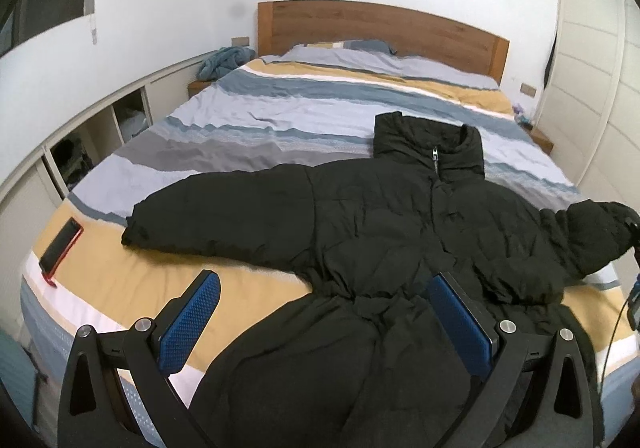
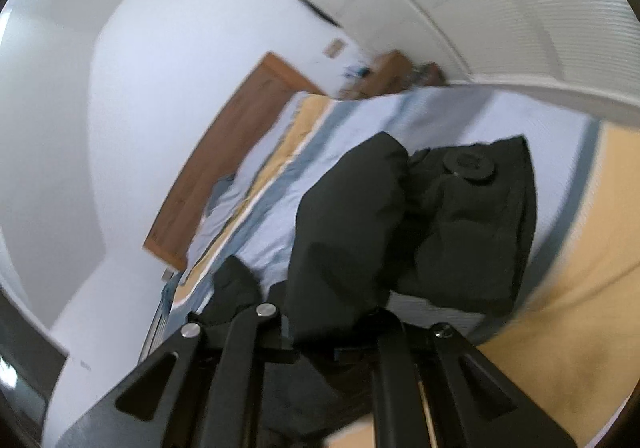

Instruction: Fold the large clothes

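A black puffer jacket (image 1: pixel 400 232) lies face up on the striped bed (image 1: pixel 248 116), collar toward the headboard and zip closed. Its left sleeve (image 1: pixel 208 216) stretches flat across the cover. My left gripper (image 1: pixel 324 280) hovers open above the jacket's waist, with its blue pads (image 1: pixel 192 320) wide apart and nothing between them. At the right edge the other sleeve's end (image 1: pixel 596 236) is raised off the bed. In the tilted, blurred right wrist view my right gripper (image 2: pixel 332 328) is shut on that sleeve (image 2: pixel 344 228). The bunched black fabric hides its fingertips.
A phone in a red case (image 1: pixel 60 244) lies on the bed's left front corner. A wooden headboard (image 1: pixel 380 28) and pillows are at the far end. Open shelves (image 1: pixel 100 136) line the left wall, and a white wardrobe (image 1: pixel 592 88) stands on the right. A bluish cloth heap (image 1: pixel 226 62) sits on the left nightstand.
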A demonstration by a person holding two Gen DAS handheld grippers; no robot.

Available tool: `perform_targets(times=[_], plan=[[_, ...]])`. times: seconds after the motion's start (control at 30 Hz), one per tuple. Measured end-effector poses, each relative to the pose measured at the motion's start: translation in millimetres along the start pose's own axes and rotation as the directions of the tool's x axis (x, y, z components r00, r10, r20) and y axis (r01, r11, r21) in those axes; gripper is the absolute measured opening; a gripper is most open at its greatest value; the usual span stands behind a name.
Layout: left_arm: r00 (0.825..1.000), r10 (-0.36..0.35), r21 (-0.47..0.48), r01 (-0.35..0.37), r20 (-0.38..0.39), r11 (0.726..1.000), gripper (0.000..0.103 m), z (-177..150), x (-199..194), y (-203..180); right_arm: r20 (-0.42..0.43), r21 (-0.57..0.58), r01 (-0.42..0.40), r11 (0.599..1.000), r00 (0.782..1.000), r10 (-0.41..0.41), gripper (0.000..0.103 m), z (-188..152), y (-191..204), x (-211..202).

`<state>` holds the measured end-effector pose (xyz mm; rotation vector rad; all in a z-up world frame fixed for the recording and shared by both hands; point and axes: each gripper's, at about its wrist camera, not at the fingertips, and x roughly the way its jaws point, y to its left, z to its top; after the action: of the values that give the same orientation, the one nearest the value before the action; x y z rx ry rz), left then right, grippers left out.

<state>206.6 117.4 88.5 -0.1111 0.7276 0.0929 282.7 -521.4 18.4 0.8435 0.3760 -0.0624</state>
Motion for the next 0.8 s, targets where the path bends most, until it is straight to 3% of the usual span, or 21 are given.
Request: perform_targets(times=[0.13, 0.4, 0.6, 0.8], plan=[[1.0, -0.015, -0.043, 0.016, 0.017, 0.999, 0.102, -5, -17, 16, -0.035, -0.122, -0.056, 0.991, 0.998, 0.052, 0.01, -13, 65, -4], [0.999, -0.025, -0.022, 0.027, 0.046, 0.999, 0.102, -16, -47, 39, -0.172, -0.295, -0.167, 0.941, 0.978, 0.12, 0.01, -82, 159, 2], [0.999, -0.007, -0.03, 0.008, 0.032, 1.0, 0.102, -24, -60, 60, -0.272, -0.361, -0.195, 0.912, 0.957, 0.097, 0.01, -144, 179, 9], [0.999, 0.014, -0.033, -0.013, 0.044, 0.999, 0.102, -28, -71, 71, -0.391, -0.414, -0.19, 0.89, 0.92, 0.014, 0.01, -210, 178, 25]])
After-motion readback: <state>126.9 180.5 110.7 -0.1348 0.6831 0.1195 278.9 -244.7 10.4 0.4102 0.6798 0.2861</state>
